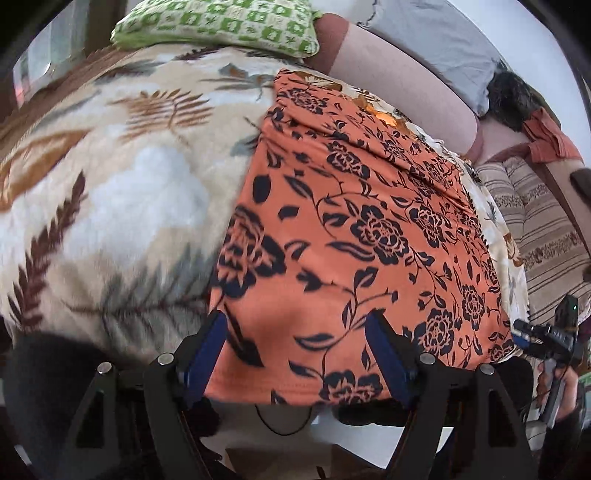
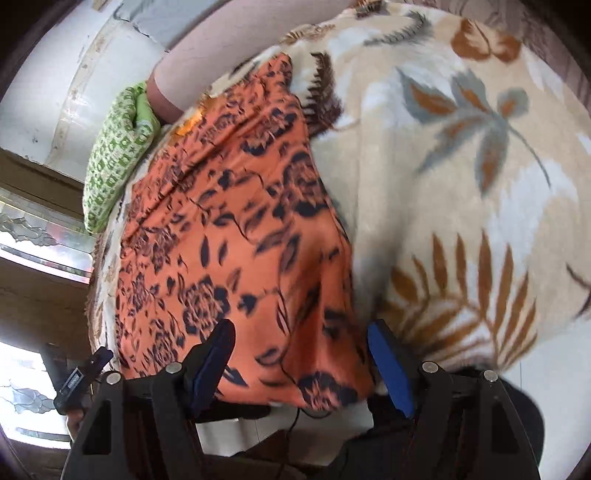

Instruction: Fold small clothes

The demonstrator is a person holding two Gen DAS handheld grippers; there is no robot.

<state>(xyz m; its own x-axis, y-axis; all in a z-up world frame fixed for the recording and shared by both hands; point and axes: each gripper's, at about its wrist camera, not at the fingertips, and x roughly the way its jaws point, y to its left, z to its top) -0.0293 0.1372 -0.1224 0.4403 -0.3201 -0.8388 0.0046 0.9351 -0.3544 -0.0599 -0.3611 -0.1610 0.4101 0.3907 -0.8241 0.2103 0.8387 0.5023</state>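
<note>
An orange garment (image 1: pixel 354 229) with a black flower print lies spread flat on a leaf-patterned blanket (image 1: pixel 110 177), its near hem at the blanket's edge. The left gripper (image 1: pixel 299 350) and right gripper (image 2: pixel 301 354) hover above that hem, jaws wide apart, holding nothing. A green pillow (image 1: pixel 221 26) lies beyond.

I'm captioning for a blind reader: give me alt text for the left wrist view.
An orange garment with black flowers lies spread on a cream leaf-print blanket, its near hem between the open left gripper. A green patterned pillow lies beyond.
</note>
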